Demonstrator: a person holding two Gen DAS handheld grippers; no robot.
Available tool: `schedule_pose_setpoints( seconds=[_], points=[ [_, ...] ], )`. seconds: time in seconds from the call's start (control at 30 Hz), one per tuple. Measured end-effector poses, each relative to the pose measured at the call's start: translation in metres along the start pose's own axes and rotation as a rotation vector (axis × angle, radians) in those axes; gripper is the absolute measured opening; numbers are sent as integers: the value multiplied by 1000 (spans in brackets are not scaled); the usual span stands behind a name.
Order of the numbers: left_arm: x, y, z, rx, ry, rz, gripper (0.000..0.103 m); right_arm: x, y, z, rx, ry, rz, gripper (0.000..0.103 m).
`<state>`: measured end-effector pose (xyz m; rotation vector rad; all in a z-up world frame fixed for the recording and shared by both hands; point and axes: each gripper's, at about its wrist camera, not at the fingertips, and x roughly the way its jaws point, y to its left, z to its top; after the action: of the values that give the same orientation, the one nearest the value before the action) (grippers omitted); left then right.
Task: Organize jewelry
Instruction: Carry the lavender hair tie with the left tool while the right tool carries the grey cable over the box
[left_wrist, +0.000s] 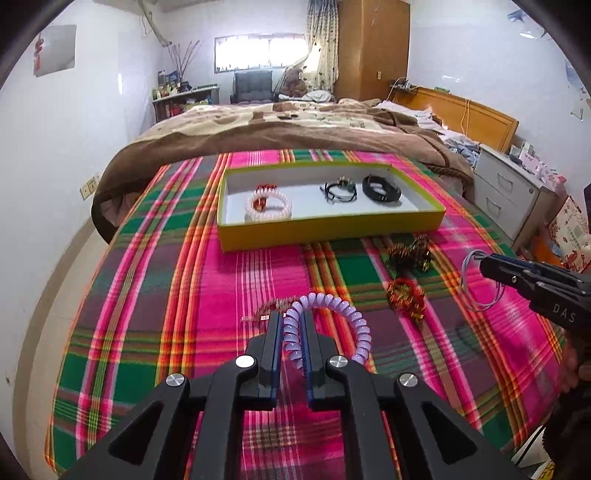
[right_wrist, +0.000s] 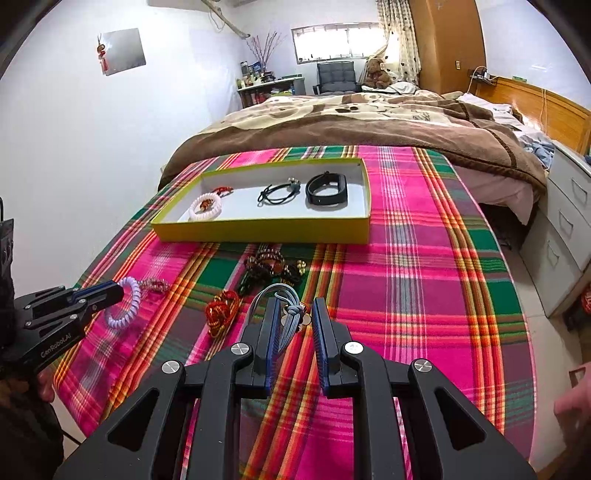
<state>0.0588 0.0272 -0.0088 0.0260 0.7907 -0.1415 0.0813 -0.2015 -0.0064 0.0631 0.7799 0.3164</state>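
One tray (left_wrist: 332, 230), two hand-held grippers (left_wrist: 291, 321) (right_wrist: 293, 314)

Ahead of me a bed (left_wrist: 295, 125) fills the middle of the frame under a brown and cream blanket (right_wrist: 369, 114), with a bright plaid cloth (left_wrist: 184, 295) spread over its near end. White walls (left_wrist: 55, 129) close in on the left. At top centre a wide window (left_wrist: 258, 53) glows with daylight beside a patterned curtain (left_wrist: 323, 44). A tall wooden wardrobe (left_wrist: 373, 48) stands at upper right, with a grey armchair (right_wrist: 336, 77) below the window and white drawers (left_wrist: 513, 195) at right.
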Motion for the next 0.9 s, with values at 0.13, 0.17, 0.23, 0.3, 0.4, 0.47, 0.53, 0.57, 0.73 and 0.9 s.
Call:
schedule_pose_setpoints(
  seconds=[0.13,0.17,0.23,0.3,0.4,0.47,0.53,0.57,0.73,0.9],
  points=[
    [-2,-2,11,2,-20,-11,9,-2,2,9,4,-15,-1,18],
    [-2,-2,13,-1,-25,-16,9,-2,2,11,3,-17,-2,18],
    [-3,-2,19,-1,-33,-24,9,-2,3,16,2,-24,-6,18],
    [-3,-1,25,1,-41,-25,9,-2,3,20,5,-30,-7,18],
    [-4,1,36,-8,-54,-27,9,-1,3,28,9,-40,-9,18],
    [-3,4,43,-20,-64,-35,9,1,3,35,6,-45,-11,18],
    [0,7,50,-30,-63,-43,9,2,3,41,8,-51,-13,18],
    [3,8,54,-32,-65,-43,9,3,2,44,9,-52,-13,18],
    [16,14,72,-55,-62,-57,9,12,3,64,3,-59,-23,18],
    [35,21,89,-82,-57,-82,9,31,0,85,14,-50,-32,18]
  ],
)
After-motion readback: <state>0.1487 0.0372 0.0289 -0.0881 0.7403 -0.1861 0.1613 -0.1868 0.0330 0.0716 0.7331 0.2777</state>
